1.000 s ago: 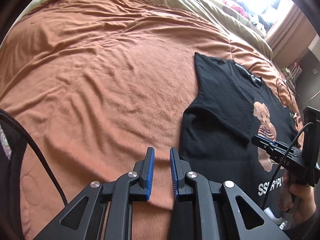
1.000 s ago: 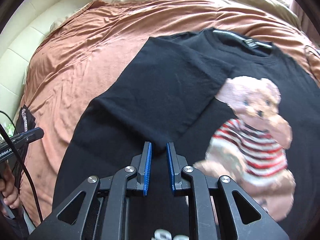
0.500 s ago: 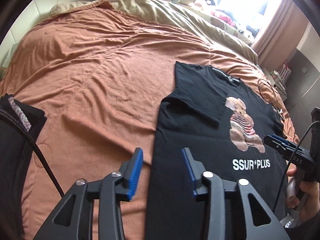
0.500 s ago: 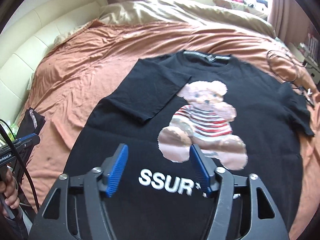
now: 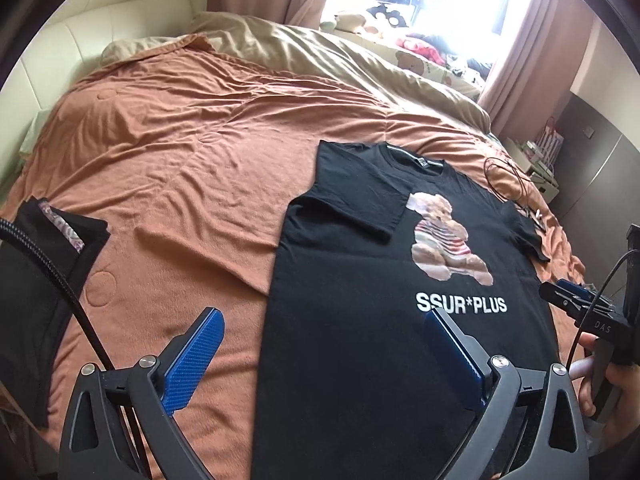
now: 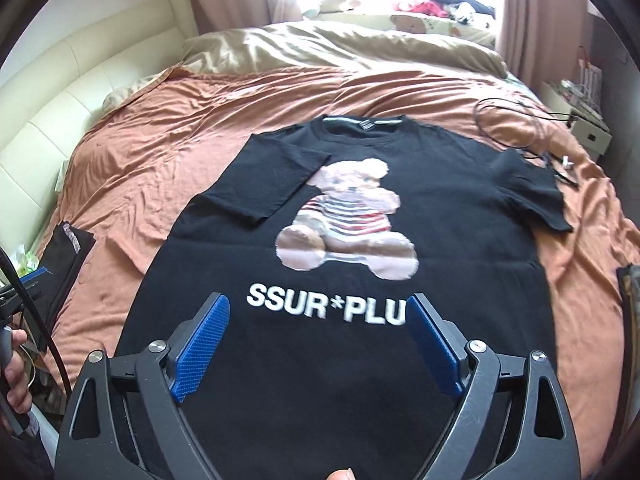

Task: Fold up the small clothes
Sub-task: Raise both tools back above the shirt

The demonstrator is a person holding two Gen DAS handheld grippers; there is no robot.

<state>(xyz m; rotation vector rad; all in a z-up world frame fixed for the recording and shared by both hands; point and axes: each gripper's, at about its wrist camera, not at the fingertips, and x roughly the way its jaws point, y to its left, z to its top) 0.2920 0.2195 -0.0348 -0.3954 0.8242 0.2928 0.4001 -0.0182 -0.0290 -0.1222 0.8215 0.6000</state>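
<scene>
A black T-shirt (image 6: 344,360) with a bear print and white lettering lies flat, front up, on the orange bed cover (image 5: 180,168). Its left sleeve (image 6: 276,176) is folded in over the chest, while the other sleeve (image 6: 532,196) lies spread out. My left gripper (image 5: 323,314) hovers over the shirt's lower left edge, jaws still opening, with nothing pinched between them. Above the lower middle of the shirt, under the lettering, my right gripper (image 6: 318,300) is also opening and holds nothing. Neither gripper touches the cloth.
A dark folded garment (image 5: 36,280) lies at the bed's left edge. Thin black cables (image 6: 516,128) rest on the cover beyond the spread sleeve. A beige duvet (image 6: 340,48) is bunched at the far end, and a cream headboard (image 6: 60,100) runs along the left.
Both grippers went from shut to wide apart. They drew back and up from the shirt, so the whole shirt with its lettering has come into view.
</scene>
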